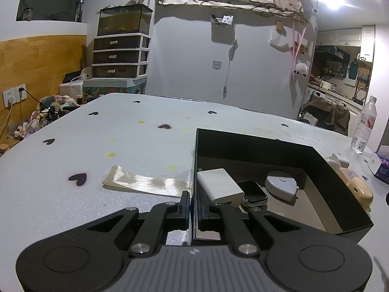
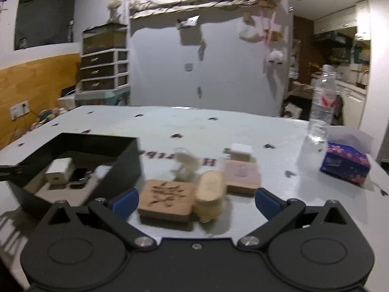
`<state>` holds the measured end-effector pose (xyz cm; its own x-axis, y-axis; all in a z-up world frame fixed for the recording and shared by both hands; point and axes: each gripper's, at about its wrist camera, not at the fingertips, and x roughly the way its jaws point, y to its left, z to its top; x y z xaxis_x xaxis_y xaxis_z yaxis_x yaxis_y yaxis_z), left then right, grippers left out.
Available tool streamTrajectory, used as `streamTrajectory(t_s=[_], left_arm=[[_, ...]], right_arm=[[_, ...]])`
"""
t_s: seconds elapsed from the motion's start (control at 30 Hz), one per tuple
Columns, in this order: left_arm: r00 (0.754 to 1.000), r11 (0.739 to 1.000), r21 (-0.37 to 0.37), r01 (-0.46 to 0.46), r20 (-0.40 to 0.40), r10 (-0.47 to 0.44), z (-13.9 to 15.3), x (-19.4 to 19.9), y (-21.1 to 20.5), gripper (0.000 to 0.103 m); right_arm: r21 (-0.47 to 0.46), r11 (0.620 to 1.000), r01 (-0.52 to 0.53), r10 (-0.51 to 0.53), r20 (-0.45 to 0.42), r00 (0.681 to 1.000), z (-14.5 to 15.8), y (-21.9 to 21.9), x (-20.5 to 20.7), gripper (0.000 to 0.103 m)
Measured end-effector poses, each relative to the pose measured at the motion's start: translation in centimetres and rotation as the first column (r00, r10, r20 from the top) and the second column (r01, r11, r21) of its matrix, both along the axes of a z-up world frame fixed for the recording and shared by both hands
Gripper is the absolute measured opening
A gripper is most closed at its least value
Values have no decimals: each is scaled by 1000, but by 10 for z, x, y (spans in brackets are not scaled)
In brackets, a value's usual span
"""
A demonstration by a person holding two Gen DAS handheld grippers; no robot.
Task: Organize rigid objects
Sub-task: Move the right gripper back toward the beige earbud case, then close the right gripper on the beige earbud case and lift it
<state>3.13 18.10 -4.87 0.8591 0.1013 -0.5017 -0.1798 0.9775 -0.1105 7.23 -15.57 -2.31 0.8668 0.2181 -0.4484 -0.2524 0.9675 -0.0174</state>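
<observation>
My left gripper [image 1: 193, 200] is shut on the near left wall of a black open box [image 1: 316, 160]. Inside lie a white rectangular charger [image 1: 218, 186], a smartwatch [image 1: 254, 192] and a white tape measure [image 1: 280, 185]. The box also shows at the left of the right wrist view [image 2: 126, 165]. My right gripper [image 2: 194, 198] is open, its blue pads either side of a tan engraved wooden block [image 2: 166, 200] and a cream rounded case [image 2: 210, 192] on the table. A pink flat bottle with a white cap [image 2: 240, 172] and a small clear figure [image 2: 184, 165] lie beyond.
A strip of clear tape [image 1: 145, 182] lies left of the box. A water bottle [image 2: 322, 102] and a blue tissue pack [image 2: 345, 163] stand at the table's right. The white table [image 1: 97, 146] has black heart marks. Drawers stand by the far wall.
</observation>
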Motion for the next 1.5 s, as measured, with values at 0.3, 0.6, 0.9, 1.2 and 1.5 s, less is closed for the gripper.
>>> streamTrajectory(t_s=[0.3, 0.6, 0.9, 1.2, 1.5], left_arm=[[1000, 1000, 1, 0, 0, 0, 0, 0, 0, 6], [1000, 1000, 1, 0, 0, 0, 0, 0, 0, 6], [1000, 1000, 2, 0, -1, 0, 0, 0, -1, 6], [1000, 1000, 5, -2, -1, 2, -1, 0, 1, 6], [1000, 1000, 3, -1, 0, 1, 0, 0, 3, 6]], right_arm=[[15, 997, 72, -70, -93, 993, -22, -8, 57, 96], [109, 992, 66, -42, -204, 978, -40, -4, 91, 64], [119, 990, 71, -41, -241, 970, -36, -1, 96, 47], [151, 988, 22, 0, -148, 989, 9, 0, 63, 45], [225, 951, -214, 245, -120, 962, 48, 65, 42, 45]])
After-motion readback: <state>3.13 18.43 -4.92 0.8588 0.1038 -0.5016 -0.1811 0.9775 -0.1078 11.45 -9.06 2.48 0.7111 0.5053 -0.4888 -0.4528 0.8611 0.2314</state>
